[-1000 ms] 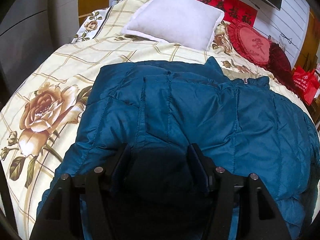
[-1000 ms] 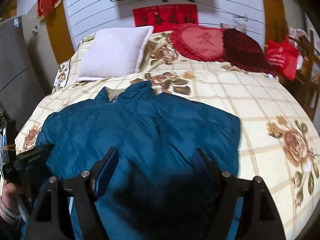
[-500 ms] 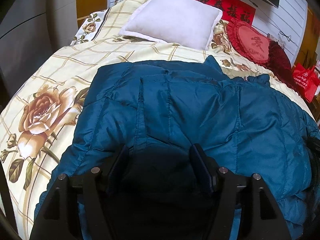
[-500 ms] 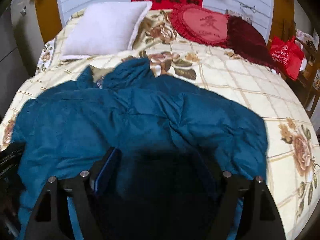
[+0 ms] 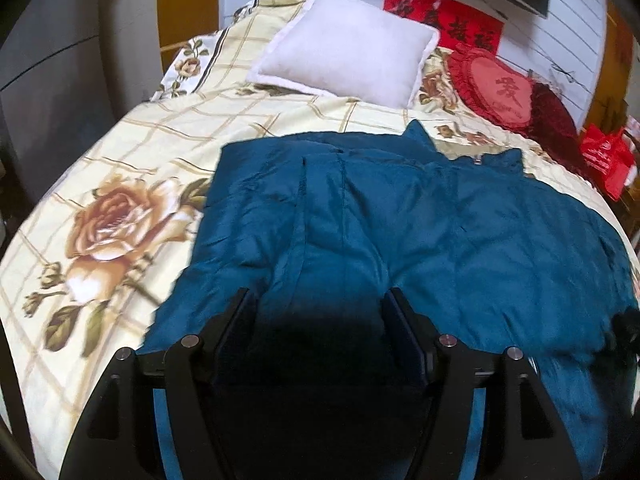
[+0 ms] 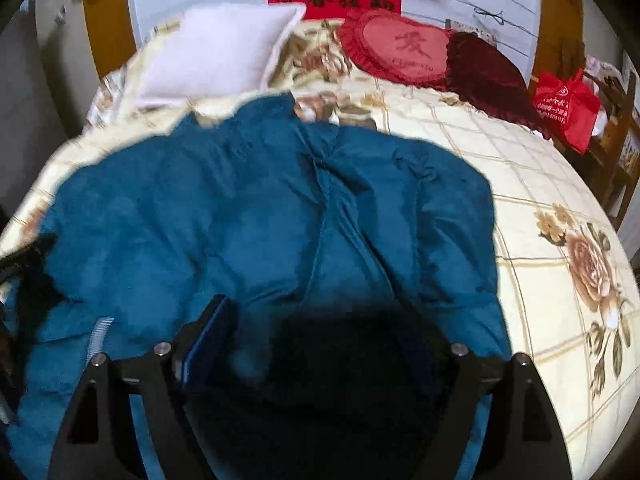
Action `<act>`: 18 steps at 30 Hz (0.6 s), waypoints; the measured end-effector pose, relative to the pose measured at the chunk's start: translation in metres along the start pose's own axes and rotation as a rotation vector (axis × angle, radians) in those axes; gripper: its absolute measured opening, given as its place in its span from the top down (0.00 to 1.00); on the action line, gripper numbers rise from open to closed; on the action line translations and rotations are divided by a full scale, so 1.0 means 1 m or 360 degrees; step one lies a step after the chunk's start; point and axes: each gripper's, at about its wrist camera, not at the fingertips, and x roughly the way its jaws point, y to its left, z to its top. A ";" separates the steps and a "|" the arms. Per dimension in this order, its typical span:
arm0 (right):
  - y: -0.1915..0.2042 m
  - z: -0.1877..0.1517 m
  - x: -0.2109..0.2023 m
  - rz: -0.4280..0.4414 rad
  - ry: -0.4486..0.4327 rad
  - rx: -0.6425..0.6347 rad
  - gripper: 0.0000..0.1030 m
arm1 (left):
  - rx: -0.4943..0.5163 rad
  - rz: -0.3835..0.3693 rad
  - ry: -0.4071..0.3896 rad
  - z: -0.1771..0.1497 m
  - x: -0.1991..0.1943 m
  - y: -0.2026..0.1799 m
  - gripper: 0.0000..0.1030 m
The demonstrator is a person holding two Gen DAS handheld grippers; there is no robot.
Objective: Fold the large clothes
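A teal padded jacket (image 5: 440, 232) lies spread on the bed, collar toward the pillows. My left gripper (image 5: 317, 296) hovers over the jacket's near left part; it is open, with only shadowed fabric below the gap. In the right wrist view the jacket (image 6: 240, 208) fills the middle, its right sleeve folded inward. My right gripper (image 6: 316, 308) hangs low over the near hem, its jaws opening. Jacket cloth lies under the gap and no pad presses on it. A dark shape at the left edge (image 6: 24, 256) is blurred.
The floral checked bed sheet (image 5: 120, 168) shows to the left of the jacket and also to its right (image 6: 560, 208). A white pillow (image 5: 348, 48), a red heart cushion (image 5: 500, 88) and a dark red cushion (image 6: 488, 68) line the headboard. A red bag (image 6: 568, 108) hangs beside the bed.
The left gripper drew back a little, so more sheet shows on the left. The right gripper sank closer to the jacket and its jaws stand wider.
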 end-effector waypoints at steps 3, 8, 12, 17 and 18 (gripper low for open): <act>-0.009 -0.011 -0.029 0.0005 -0.0050 0.0062 0.18 | 0.0044 0.0010 -0.0020 -0.010 -0.022 0.004 0.52; -0.012 -0.037 -0.052 0.0046 0.0042 0.0071 0.18 | 0.0083 0.0006 -0.0042 -0.032 -0.062 0.015 0.52; -0.008 -0.059 -0.073 0.0054 0.0053 0.0045 0.18 | 0.0109 0.0024 -0.0074 -0.051 -0.092 0.021 0.52; -0.003 -0.080 -0.092 0.0079 0.0083 0.0019 0.18 | 0.0128 0.0038 -0.0084 -0.070 -0.116 0.030 0.52; -0.001 -0.086 -0.096 0.0087 0.0087 0.0013 0.18 | 0.0130 0.0044 -0.0083 -0.074 -0.120 0.032 0.52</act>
